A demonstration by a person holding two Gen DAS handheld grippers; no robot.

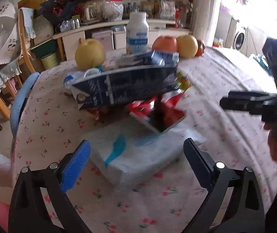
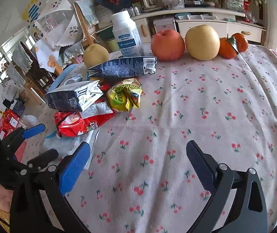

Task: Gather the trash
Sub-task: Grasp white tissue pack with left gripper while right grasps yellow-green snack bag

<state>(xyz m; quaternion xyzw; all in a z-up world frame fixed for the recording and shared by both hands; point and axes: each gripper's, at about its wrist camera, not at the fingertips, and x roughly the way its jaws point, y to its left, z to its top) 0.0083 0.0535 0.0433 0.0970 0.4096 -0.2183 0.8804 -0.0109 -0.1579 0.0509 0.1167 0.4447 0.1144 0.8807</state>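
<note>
On the counter: a cherry-print cloth [image 2: 206, 104] covers it, and I take the white bottle [image 2: 125, 36] at the far edge as my landmark.
Fruit row: apple [image 2: 167, 44], yellow pear [image 2: 202, 41] and oranges [image 2: 233, 45] stand right of the bottle, another pear [image 2: 95, 55] to its left; I judge these are not trash.
Trash heap: just in front of the bottle and nearer me, all touching, so one sweep should reach most of it.
Dark carton [image 2: 122, 69]: flattened, lying closest to the bottle.
Second carton [image 2: 74, 97]: crushed, resting on the wrappers in front of the first.
Red wrapper [image 2: 76, 125]: under that carton, nearest my side.
Yellow wrapper [image 2: 125, 96]: crumpled, right of the second carton.
White sheet [image 1: 136, 151]: flat on the cloth at the heap's near edge.
Left gripper [image 1: 136, 163]: jaws wide apart, straddling the white sheet, holding nothing.
Right gripper [image 2: 138, 165]: jaws apart over bare cloth, well short of the bottle, empty.
</note>
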